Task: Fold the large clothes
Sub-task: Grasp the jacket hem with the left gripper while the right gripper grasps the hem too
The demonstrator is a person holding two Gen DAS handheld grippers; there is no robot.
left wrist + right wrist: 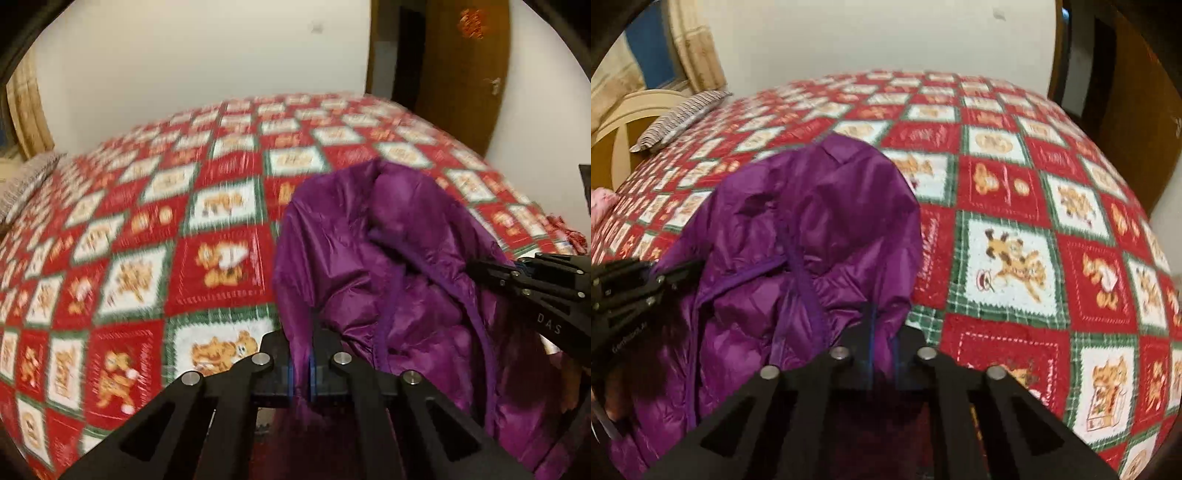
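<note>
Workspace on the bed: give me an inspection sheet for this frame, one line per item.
Surface: bed under a red, white and green patchwork bedspread with bear prints.
Job's things: purple jacket, crumpled and unfolded, lifted at two edges.
Clutter: striped pillow at the far left corner; a pink item at the left edge, unclear.
Grippers: left gripper shut on the jacket's fabric; right gripper shut on it too, one to each side.
Cables: nothing seen.
Surroundings: white wall, brown wooden door, curtain.
</note>
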